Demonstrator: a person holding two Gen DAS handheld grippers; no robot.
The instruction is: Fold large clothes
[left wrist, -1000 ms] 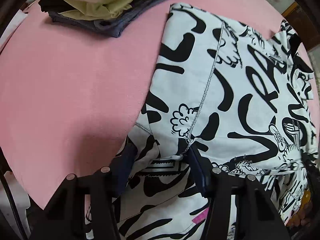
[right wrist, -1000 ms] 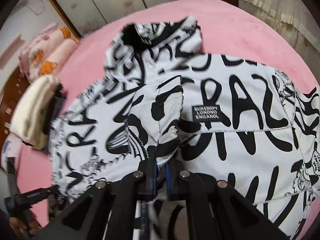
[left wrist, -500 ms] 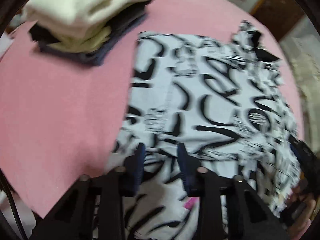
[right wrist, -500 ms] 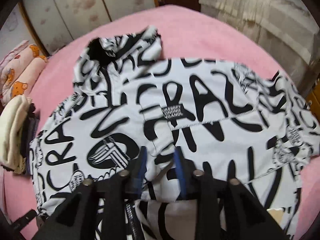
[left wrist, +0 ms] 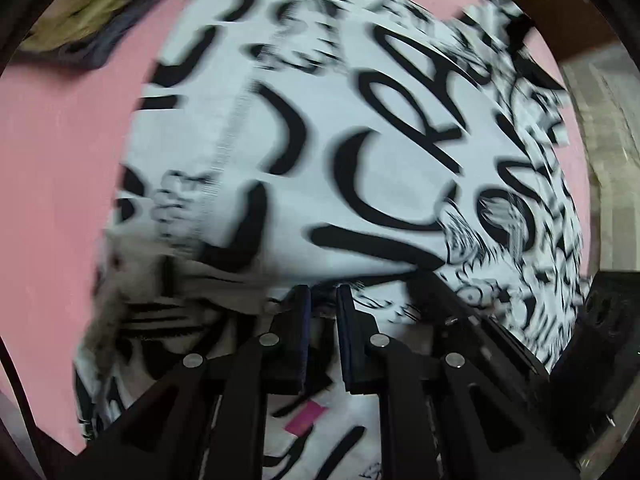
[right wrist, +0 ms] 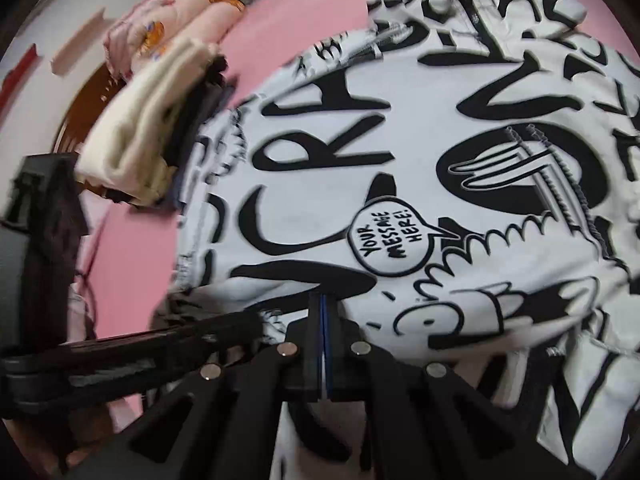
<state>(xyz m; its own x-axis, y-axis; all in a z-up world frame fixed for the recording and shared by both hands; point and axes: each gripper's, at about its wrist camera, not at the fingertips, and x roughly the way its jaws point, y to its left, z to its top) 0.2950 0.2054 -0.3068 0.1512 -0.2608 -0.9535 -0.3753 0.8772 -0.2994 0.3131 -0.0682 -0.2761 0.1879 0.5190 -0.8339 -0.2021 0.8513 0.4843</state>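
Observation:
A large white garment with black graffiti lettering (left wrist: pixel 360 140) lies on a pink bed; it fills the right wrist view (right wrist: pixel 420 160) too. My left gripper (left wrist: pixel 322 304) sits at the near folded edge, its jaws a narrow gap apart with cloth bunched between and under them. My right gripper (right wrist: pixel 323 304) is shut at the garment's near edge, just below a "your message here" bubble (right wrist: pixel 390 240); whether cloth is pinched is hidden. The right gripper's body shows in the left wrist view (left wrist: pixel 600 340), and the left one's in the right wrist view (right wrist: pixel 44 240).
A stack of folded clothes, cream on dark (right wrist: pixel 148 120), lies on the pink bedspread (left wrist: pixel 60 160) left of the garment; it also shows at the top left of the left wrist view (left wrist: pixel 72 16). Pink patterned bedding (right wrist: pixel 168 28) lies behind it.
Both grippers have dropped low to the garment's near edge and moved close together. The right gripper's jaws have shut and the left's have narrowed. The view is blurred by motion.

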